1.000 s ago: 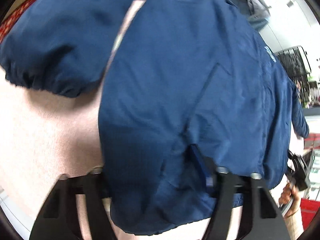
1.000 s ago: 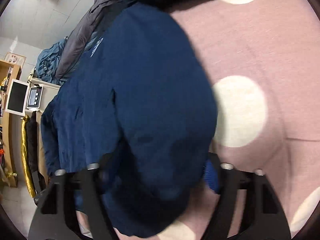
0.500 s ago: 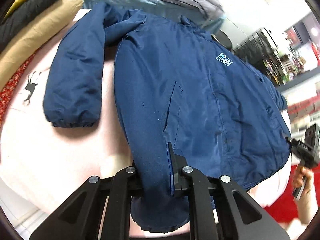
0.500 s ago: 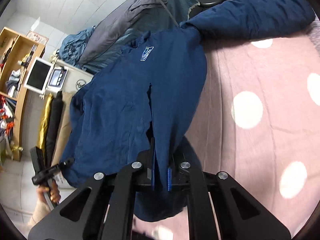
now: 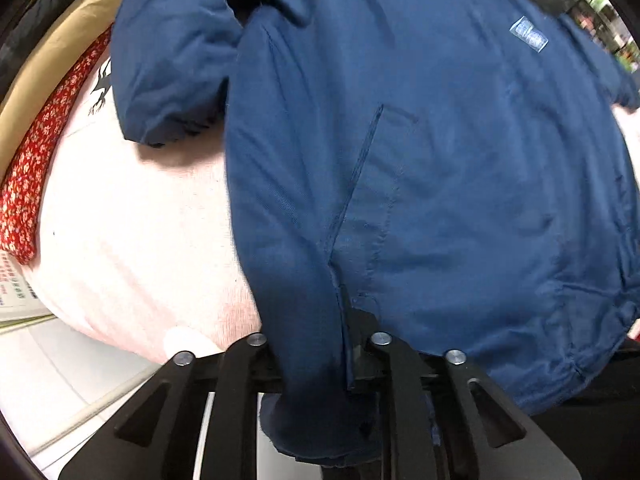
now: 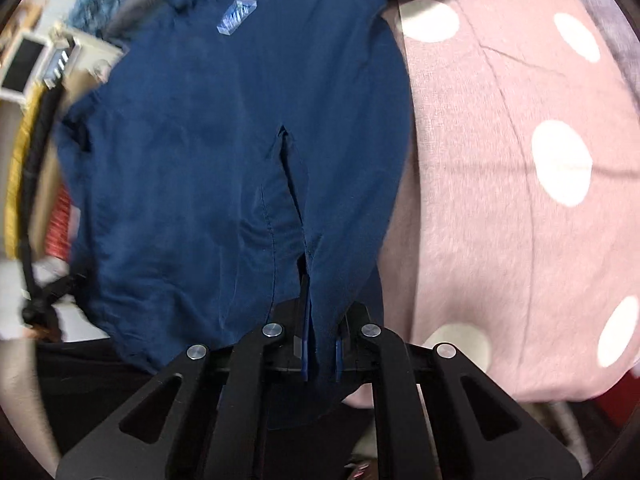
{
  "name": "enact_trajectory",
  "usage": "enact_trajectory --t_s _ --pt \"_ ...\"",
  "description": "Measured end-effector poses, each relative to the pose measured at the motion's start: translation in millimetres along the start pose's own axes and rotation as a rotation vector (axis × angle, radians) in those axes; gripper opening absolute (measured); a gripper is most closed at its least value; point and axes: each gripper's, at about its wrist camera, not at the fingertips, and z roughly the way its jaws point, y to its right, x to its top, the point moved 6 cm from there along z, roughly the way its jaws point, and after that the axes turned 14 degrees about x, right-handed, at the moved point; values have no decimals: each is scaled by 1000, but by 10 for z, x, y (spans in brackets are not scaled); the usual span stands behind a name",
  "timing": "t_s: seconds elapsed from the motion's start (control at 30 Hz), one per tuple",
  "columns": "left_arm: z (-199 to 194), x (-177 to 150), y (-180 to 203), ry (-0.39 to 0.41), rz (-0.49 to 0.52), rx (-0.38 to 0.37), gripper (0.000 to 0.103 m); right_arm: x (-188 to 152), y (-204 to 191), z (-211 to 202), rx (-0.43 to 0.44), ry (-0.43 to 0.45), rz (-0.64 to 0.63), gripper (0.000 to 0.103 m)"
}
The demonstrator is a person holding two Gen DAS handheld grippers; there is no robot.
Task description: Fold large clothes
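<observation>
now, taking the blue jacket (image 5: 460,184) as the landmark: in the left wrist view, furthest left of it runs a tan cushion (image 5: 52,56) with a red floral cloth (image 5: 36,152) just inside that, then the pale pink bed cover (image 5: 132,240) on which the jacket lies spread front-up. one sleeve (image 5: 168,60) lies bent on the cover beside the jacket's left flank, its cuff touching the pink fabric. a slanted pocket seam (image 5: 360,184) crosses the jacket's middle, and a small pale chest logo (image 5: 529,36) sits toward its upper right. at the jacket's near hem the left gripper (image 5: 316,356) has its fingers drawn in narrow on a gathered fold of the hem, which hangs down between them over the bed's edge.

in the right wrist view, left of the jacket (image 6: 224,152) stands a blurred shelf with a small screen (image 6: 20,66), and yellow and black cloth (image 6: 28,152) hang below it. the other gripper shows as a dark blurred shape at the jacket's lower left corner. the logo (image 6: 237,15) lies near the jacket's top. at the hem nearest the camera the right gripper (image 6: 320,354) pinches a narrow pleat of blue fabric between blue-padded fingers (image 6: 305,348) set close together. right of the jacket stretches the pink bed cover (image 6: 500,220), marked with white dots (image 6: 562,162).
</observation>
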Motion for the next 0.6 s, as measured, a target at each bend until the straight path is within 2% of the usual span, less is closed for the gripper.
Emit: enact_trajectory --t_s 0.1,0.17,0.2,0.23,0.27,0.33,0.4,0.47,0.53,0.6 --pt "52 99 40 -6 0 23 29 -15 35 110 -56 -29 -15 13" --pt "23 144 -18 -19 -23 17 40 -18 89 60 -89 -36 -24 26" --pt "7 180 -54 -19 -42 17 45 -53 117 4 -102 -28 -23 36" --pt "-24 192 -180 -7 -73 24 53 -53 151 -92 -127 -17 -15 46" --pt "-82 200 -313 16 -106 36 62 -50 192 -205 -161 -6 -2 50" --pt "-279 257 -480 80 -169 58 69 -24 191 -409 -193 29 -4 53" --pt "-469 346 -543 141 -192 64 72 57 58 -605 -209 79 -56 53" --pt "-582 398 -491 183 -163 68 74 179 -164 -651 -193 100 -122 54" --pt "-659 509 -305 213 -103 50 74 300 -425 -574 -169 91 -202 63" --pt "-716 556 -57 228 -59 25 74 380 -724 -381 -148 60 -288 64"
